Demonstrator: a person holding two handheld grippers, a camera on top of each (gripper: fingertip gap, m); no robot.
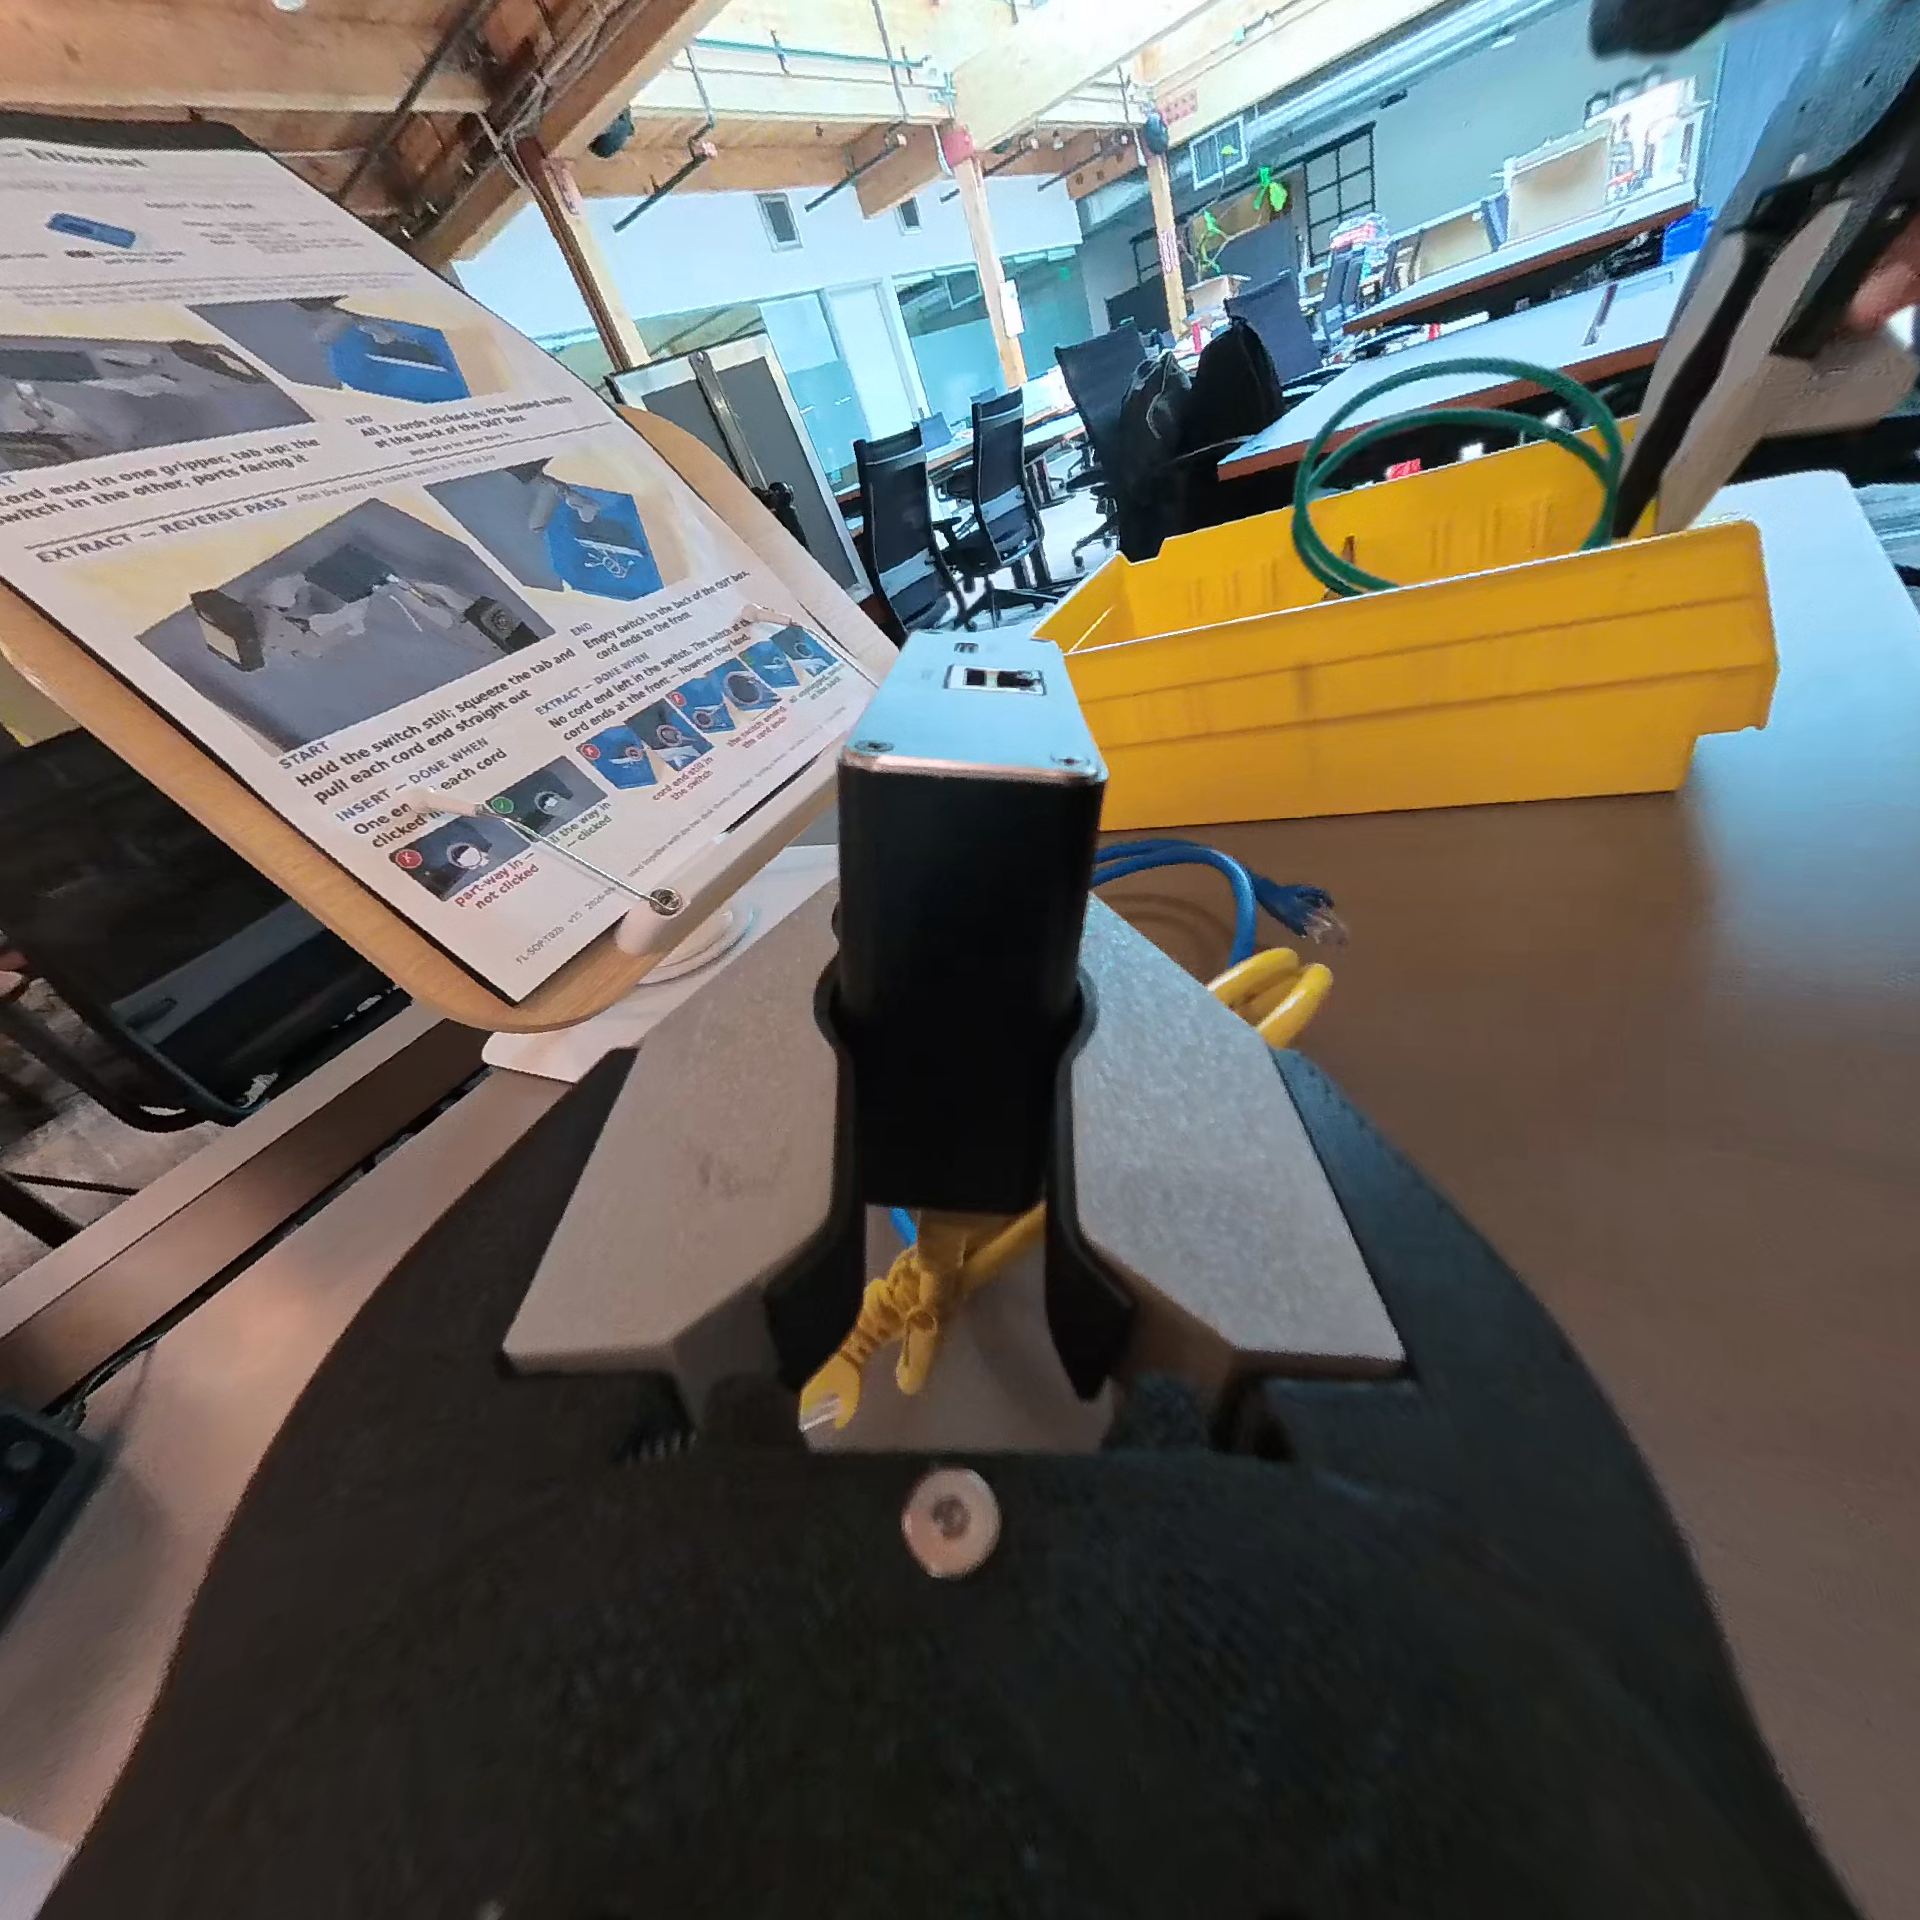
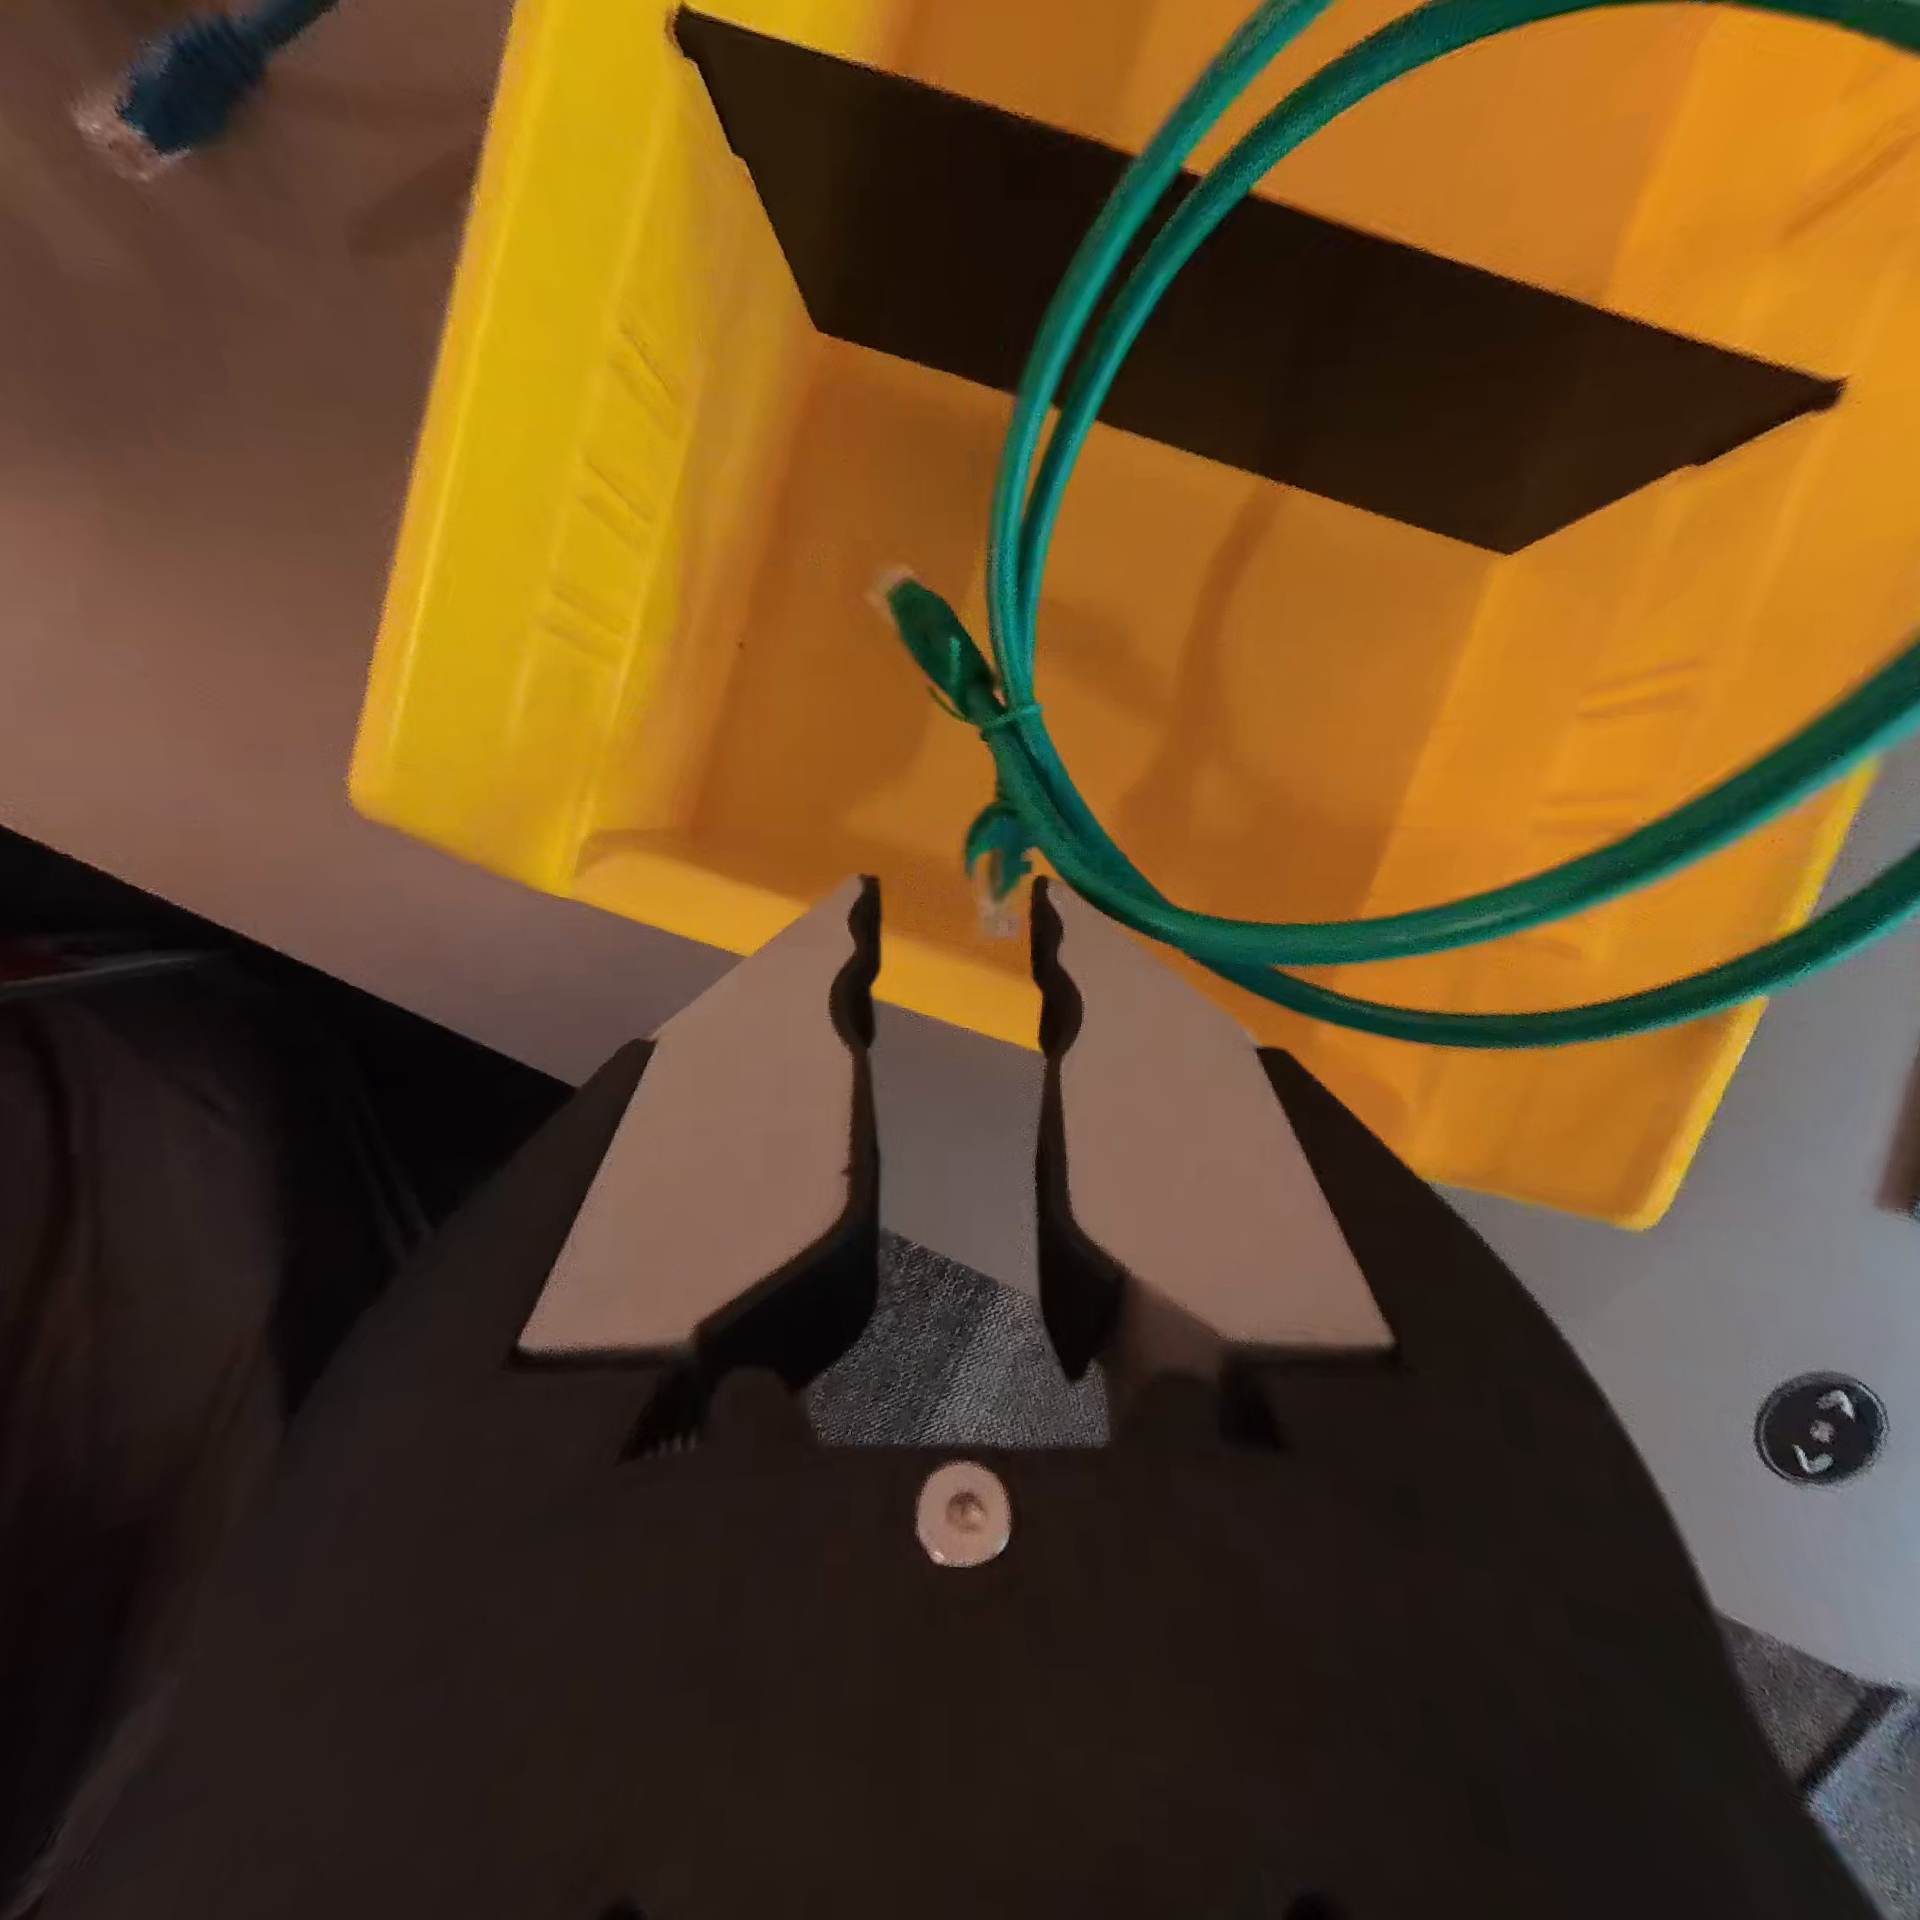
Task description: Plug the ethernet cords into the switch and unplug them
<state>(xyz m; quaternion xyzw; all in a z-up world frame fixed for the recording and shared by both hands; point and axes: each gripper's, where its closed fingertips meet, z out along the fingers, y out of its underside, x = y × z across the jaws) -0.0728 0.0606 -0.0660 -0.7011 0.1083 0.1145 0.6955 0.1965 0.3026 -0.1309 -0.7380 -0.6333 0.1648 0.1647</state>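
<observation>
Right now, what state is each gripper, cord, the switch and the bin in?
left gripper: shut on the switch
switch: upright, visible ports unplugged
right gripper: open, over the bin
green cord: coiled, tied, in the bin
yellow bin: open, on the table
blue cord: unplugged, on the table
yellow cord: unplugged, on the table

An open-plan workshop office: exposed timber ceiling beams (image 1: 1049, 62), rows of black mesh office chairs (image 1: 997, 499) at long desks (image 1: 1496, 364), and a yellow parts bin (image 1: 1423, 675) on the bench (image 1: 1558, 1039).
</observation>
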